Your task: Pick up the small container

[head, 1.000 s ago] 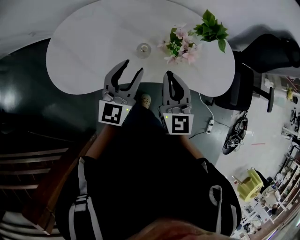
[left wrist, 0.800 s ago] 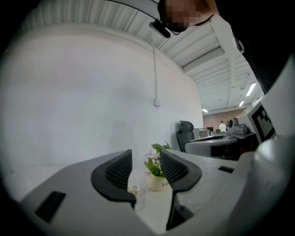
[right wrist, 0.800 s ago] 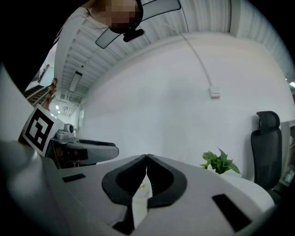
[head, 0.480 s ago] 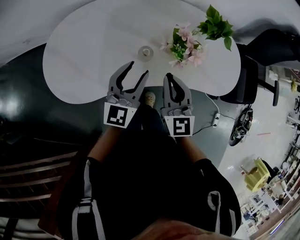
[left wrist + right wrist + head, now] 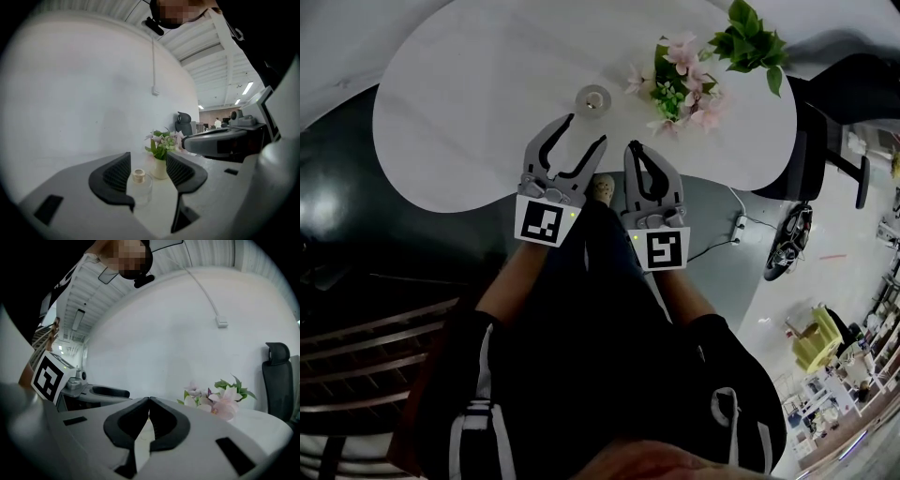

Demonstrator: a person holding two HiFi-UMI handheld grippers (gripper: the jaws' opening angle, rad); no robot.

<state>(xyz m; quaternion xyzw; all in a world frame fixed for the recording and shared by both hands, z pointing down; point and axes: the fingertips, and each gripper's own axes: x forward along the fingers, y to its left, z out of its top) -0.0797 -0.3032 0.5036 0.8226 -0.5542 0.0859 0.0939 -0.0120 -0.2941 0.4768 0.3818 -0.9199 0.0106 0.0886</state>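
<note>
So the left gripper (image 5: 586, 129) is out over the near edge of the white table (image 5: 469, 103). Its jaws are spreading apart right now, with nothing clamped in them. The small container (image 5: 592, 97) stands on the table just ahead of the tips. It's lined up in the gap if you look along the jaws, but it's clear of both pads. The right gripper (image 5: 635, 147) hangs next to it with its jaws pinched together on nothing, basically just along for the ride.

If I were doing this reach, I'd get the jaws fully wide before going any further. Then I'd slide straight in with the container centred, so neither pad bumps it first. It looks light enough to skid or tip from a one-sided nudge. I'd come in low and close on the wide body, not the narrow top. The vase of flowers (image 5: 680, 84) sits off to the right and a bit further back, so I'd guess there's no need to push deep.

The container itself is a little clear bottle, glassy looking, with a squat rounded body. It has a short neck with a pale beige cap (image 5: 138, 175). It's standing upright, and I can't tell if there's anything inside.
</note>
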